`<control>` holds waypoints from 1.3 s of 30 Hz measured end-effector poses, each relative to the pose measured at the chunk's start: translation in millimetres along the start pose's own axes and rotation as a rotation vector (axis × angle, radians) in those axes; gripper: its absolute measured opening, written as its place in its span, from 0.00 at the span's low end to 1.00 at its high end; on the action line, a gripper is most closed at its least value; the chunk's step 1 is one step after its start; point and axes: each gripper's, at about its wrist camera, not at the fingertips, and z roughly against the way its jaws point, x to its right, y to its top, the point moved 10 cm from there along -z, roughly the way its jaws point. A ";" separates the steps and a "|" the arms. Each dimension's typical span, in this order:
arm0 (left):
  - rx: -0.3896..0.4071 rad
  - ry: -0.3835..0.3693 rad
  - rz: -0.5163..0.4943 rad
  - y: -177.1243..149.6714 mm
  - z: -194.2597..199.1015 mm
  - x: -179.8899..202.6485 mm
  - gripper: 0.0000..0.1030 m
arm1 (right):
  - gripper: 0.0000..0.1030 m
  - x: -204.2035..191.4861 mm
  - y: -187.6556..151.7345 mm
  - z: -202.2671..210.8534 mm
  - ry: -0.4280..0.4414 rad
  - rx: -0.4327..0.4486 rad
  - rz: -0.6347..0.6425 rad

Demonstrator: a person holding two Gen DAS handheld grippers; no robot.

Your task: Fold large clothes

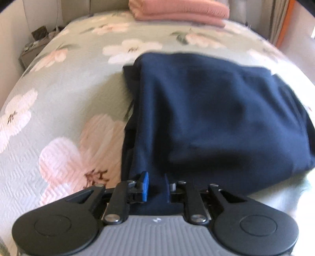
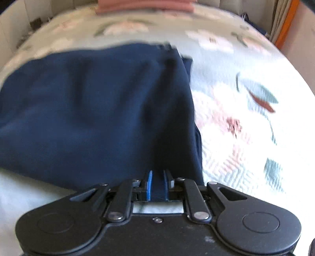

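On the floral bedspread [image 1: 65, 110] your folded navy garment [image 1: 216, 110] lies flat, its near edge reaching both tools. Your left gripper [image 1: 156, 186] pinches that edge near the left corner, cloth between its blue pads. Your right gripper [image 2: 158, 184] pinches the same edge near the right corner. Farther back, a folded pink blanket [image 1: 177, 9] rests at the head of the bed.

A floral-quilted bed [image 1: 74, 82] carries a folded navy garment [image 1: 216, 110] ahead of the fingers, and folded pink cloth [image 1: 177, 9] far beyond.
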 end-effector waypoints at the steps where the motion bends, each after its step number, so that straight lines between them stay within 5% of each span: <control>1: 0.021 -0.001 0.003 5.4 5.2 2.8 0.22 | 0.12 -11.6 7.8 6.5 0.006 0.026 0.016; 8: 0.080 -0.059 0.010 38.4 7.1 24.1 0.29 | 0.19 -79.7 38.6 -3.4 0.080 0.052 0.069; 15: -0.018 -0.064 -0.040 30.2 -50.3 27.7 0.33 | 0.19 -96.1 38.1 -27.3 0.090 0.002 0.066; 20: -0.005 -0.053 -0.052 20.0 -45.4 9.3 0.32 | 0.21 -97.1 29.4 -34.6 0.080 -0.014 0.074; 29: 0.003 -0.086 0.089 -5.3 -21.1 -34.9 0.24 | 0.23 -101.4 26.2 -44.0 0.040 -0.018 0.085; 32: -0.005 0.019 0.116 -17.1 -12.5 -53.6 0.46 | 0.23 -101.6 23.9 -46.7 0.047 -0.011 0.078; 39: -0.015 -0.021 0.347 -33.6 6.9 -71.8 0.44 | 0.23 -96.7 23.8 -50.7 0.109 -0.003 0.108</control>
